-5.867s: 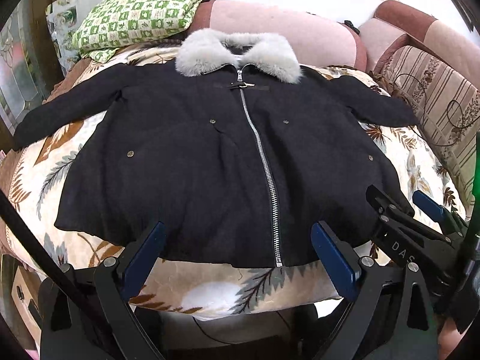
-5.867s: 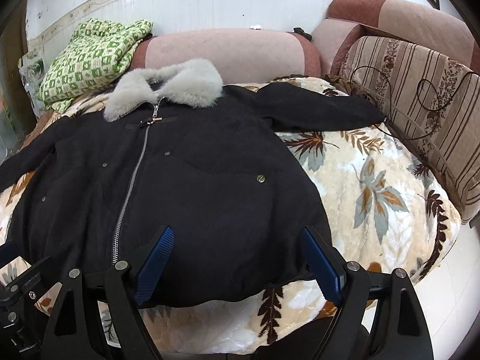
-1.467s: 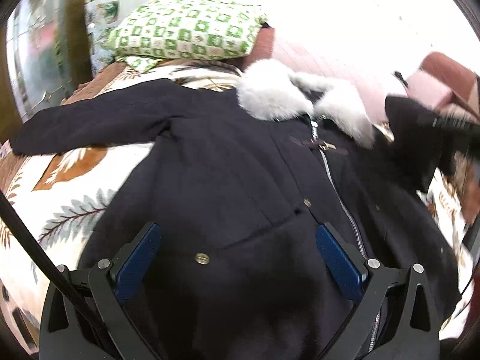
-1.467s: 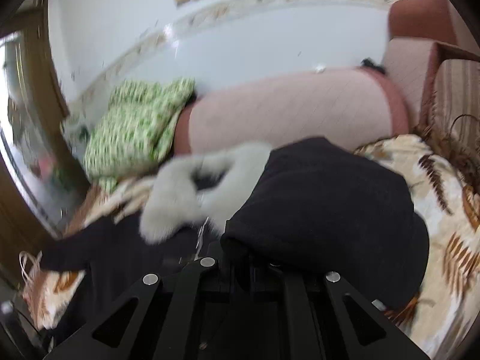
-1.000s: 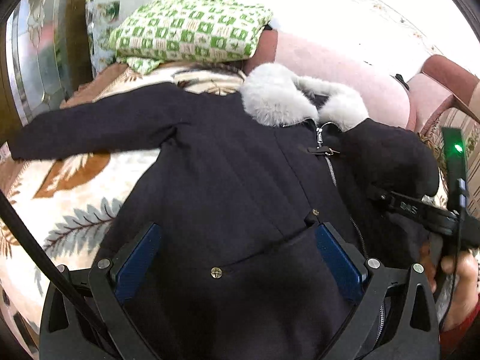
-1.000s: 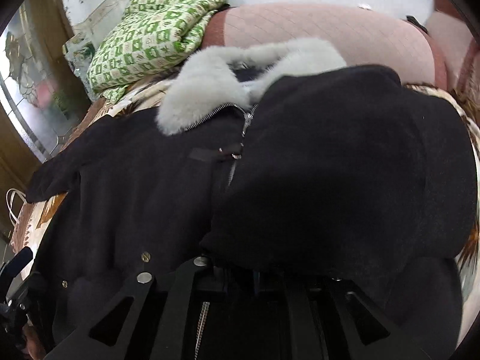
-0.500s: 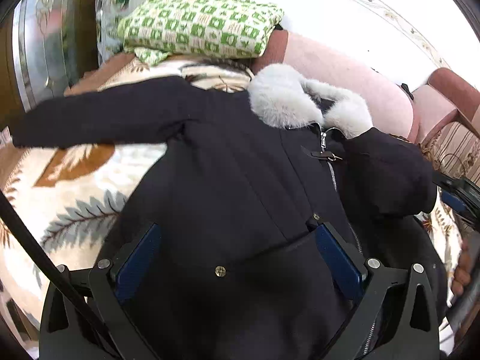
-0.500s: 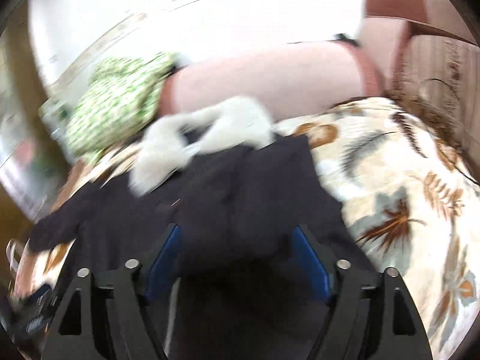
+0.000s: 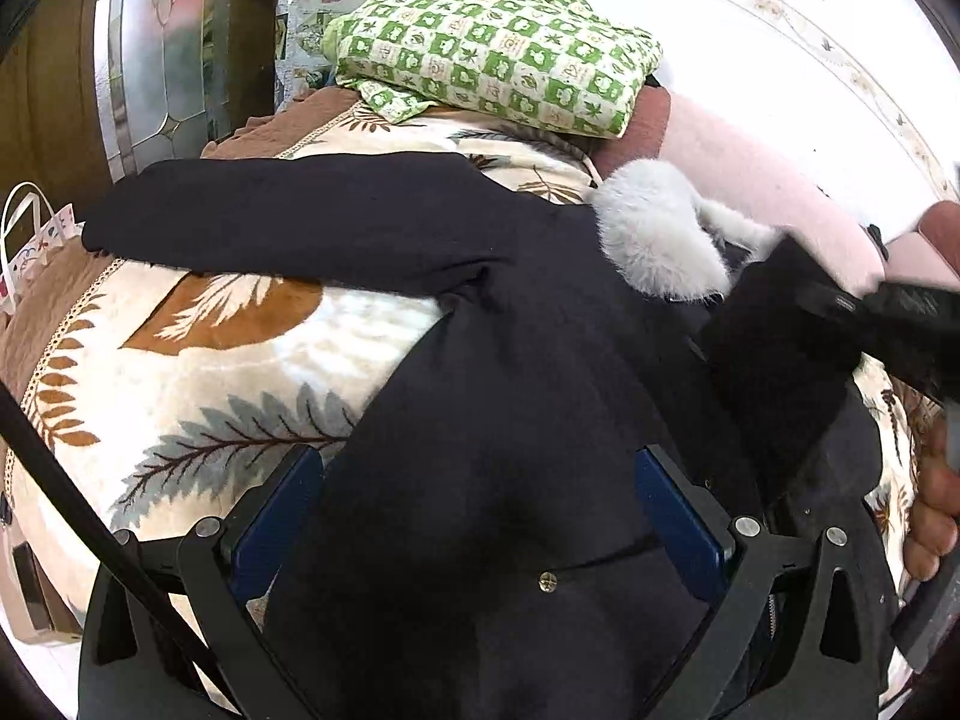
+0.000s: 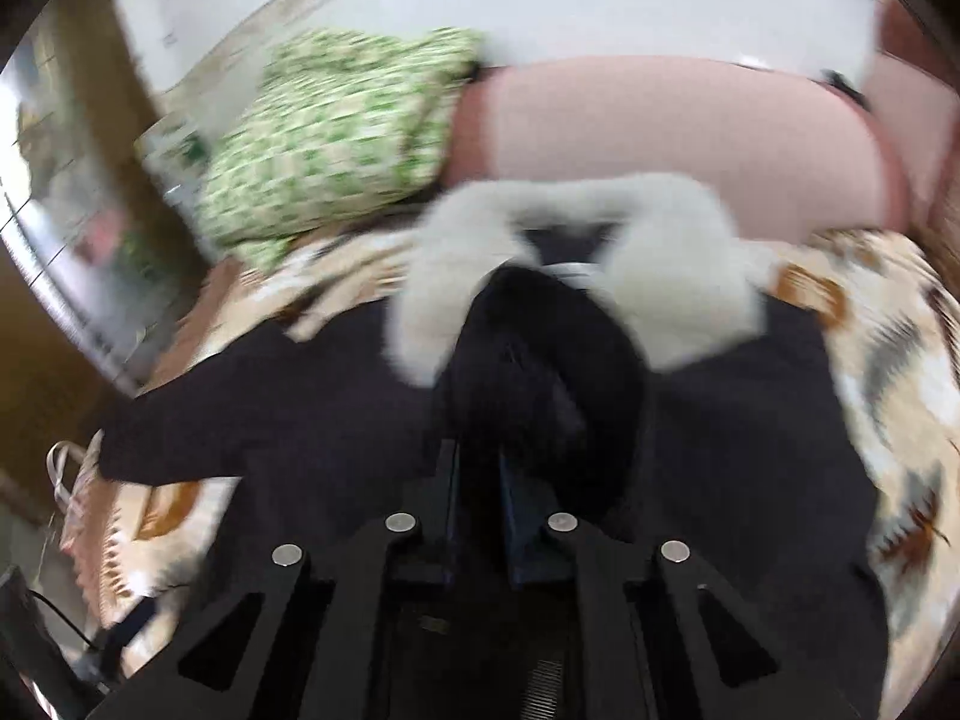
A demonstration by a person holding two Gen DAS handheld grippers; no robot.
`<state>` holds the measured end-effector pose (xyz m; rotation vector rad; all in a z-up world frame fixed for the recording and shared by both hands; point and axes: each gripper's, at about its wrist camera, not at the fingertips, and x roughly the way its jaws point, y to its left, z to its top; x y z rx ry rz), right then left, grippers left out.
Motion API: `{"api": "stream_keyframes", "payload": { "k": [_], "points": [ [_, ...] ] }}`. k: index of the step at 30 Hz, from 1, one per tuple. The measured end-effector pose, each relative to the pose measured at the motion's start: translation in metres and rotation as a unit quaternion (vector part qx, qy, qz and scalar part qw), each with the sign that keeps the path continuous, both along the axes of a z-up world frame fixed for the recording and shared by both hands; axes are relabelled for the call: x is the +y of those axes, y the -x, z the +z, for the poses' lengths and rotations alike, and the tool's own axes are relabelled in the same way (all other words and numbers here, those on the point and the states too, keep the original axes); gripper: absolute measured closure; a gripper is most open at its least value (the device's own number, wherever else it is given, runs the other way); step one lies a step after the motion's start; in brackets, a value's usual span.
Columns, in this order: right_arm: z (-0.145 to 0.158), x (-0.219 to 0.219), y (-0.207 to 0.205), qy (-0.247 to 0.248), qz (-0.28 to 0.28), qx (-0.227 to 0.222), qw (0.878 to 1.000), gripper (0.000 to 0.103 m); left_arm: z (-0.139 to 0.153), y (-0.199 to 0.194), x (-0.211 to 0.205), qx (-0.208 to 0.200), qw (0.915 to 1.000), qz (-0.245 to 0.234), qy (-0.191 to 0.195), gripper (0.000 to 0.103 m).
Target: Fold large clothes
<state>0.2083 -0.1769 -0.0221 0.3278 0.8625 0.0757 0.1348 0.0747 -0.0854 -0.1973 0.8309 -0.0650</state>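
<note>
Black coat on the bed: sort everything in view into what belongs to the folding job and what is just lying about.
Belongs to the job:
- black coat with grey fur collar
- its sleeve, between the closing fingers of the right gripper
- left gripper, fingers open

Lying about:
- green checked cloth
- leaf-print blanket
- pink cushion

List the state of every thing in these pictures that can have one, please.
Black coat with grey fur collar: spread on the bed, front up.
Far sleeve: stretched out flat.
Near sleeve: folded over the chest.
Left gripper: jaws wide open.
Right gripper: jaws closing on the near sleeve.
Green checked blanket: folded.
</note>
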Motion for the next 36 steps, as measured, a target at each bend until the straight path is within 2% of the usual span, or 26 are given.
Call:
{"api": "stream_keyframes", "payload": {
  "k": [5,7,9,11,13,18,21,24,26,29,30,31,32,33,34,35,36],
  "points": [
    [-0.024,0.05,-0.037,-0.081,0.055,0.044,0.994,0.09,0.001,-0.005,0.013,0.0,0.9999,0.012,0.011,0.0],
    [-0.026,0.059,-0.037,-0.098,0.064,0.044,0.992,0.087,-0.001,-0.008,0.019,0.004,0.9996,0.018,0.023,0.0],
    [-0.019,0.062,-0.03,-0.101,0.068,0.026,0.992,0.071,-0.003,-0.01,0.023,0.012,0.9991,0.019,0.036,0.0],
    [-0.009,0.056,-0.014,-0.095,0.062,0.005,0.994,0.047,-0.006,-0.012,0.024,0.023,0.9983,0.015,0.052,0.0],
    [0.003,0.047,0.003,-0.089,0.055,-0.013,0.994,0.039,-0.009,-0.012,0.022,0.029,0.9976,0.008,0.062,0.0],
    [0.016,0.008,0.063,-0.085,0.036,-0.049,0.995,0.031,-0.011,-0.009,0.01,0.028,0.996,-0.02,0.082,0.0],
    [0.007,-0.018,0.099,-0.073,0.007,-0.067,0.995,0.03,-0.009,-0.007,-0.001,0.024,0.9919,-0.055,0.112,0.0],
    [-0.01,-0.045,0.12,-0.073,-0.036,-0.078,0.994,0.03,-0.002,-0.014,-0.02,0.02,0.9892,-0.077,0.123,0.0],
    [-0.026,-0.068,0.125,-0.102,-0.062,-0.073,0.99,0.03,0.002,-0.024,-0.036,0.027,0.988,-0.1,0.115,0.0],
    [-0.04,-0.097,0.121,-0.141,-0.1,-0.053,0.984,0.03,0.005,-0.046,-0.064,0.021,0.9908,-0.123,0.052,0.001],
    [-0.04,-0.104,0.12,-0.147,-0.107,-0.052,0.982,0.03,0.002,-0.059,-0.076,0.019,0.9907,-0.133,0.021,0.005],
    [-0.038,-0.109,0.12,-0.147,-0.113,-0.055,0.981,0.03,-0.003,-0.068,-0.083,0.027,0.9901,-0.138,0.005,0.021],
    [-0.036,-0.112,0.12,-0.143,-0.118,-0.058,0.981,0.03,-0.007,-0.075,-0.087,0.037,0.9893,-0.141,-0.001,0.049],
    [-0.034,-0.115,0.119,-0.139,-0.122,-0.061,0.981,0.03,-0.015,-0.087,-0.09,0.061,0.9867,-0.15,0.006,0.063],
    [-0.033,-0.115,0.116,-0.134,-0.127,-0.061,0.981,0.03,-0.025,-0.099,-0.095,0.094,0.9815,-0.164,0.027,0.088],
    [-0.033,-0.117,0.114,-0.129,-0.131,-0.059,0.981,0.03,-0.029,-0.104,-0.096,0.104,0.9794,-0.169,0.034,0.096],
    [-0.034,-0.12,0.114,-0.127,-0.134,-0.056,0.981,0.03,-0.03,-0.11,-0.101,0.106,0.9792,-0.171,0.027,0.096]
  ]
}}
